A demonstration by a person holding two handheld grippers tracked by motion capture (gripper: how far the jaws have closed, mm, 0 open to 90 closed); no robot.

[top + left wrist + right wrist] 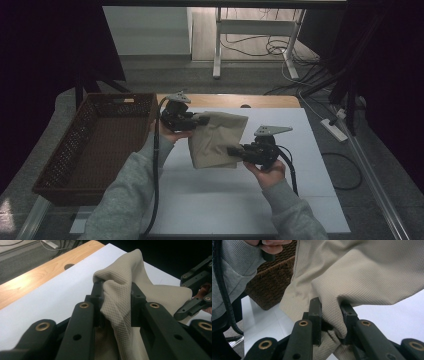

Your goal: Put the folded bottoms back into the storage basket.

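Both grippers are clenched on a beige cloth [216, 140], held over the white table [225, 200] near its centre. The left gripper [199, 120] pinches the cloth's edge at about ten o'clock; the right gripper [235, 150] bites it at about four o'clock. A brown wicker basket [65, 165] sits at nine o'clock. The cloth is probably bound for it: keep both pinches firm and move together so the fabric stays taut.

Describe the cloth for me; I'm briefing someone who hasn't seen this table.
On the white table top, right of the dark wicker basket, a beige cloth hangs between the left tongs and right tongs. It is the one soft, waffle-textured item there.
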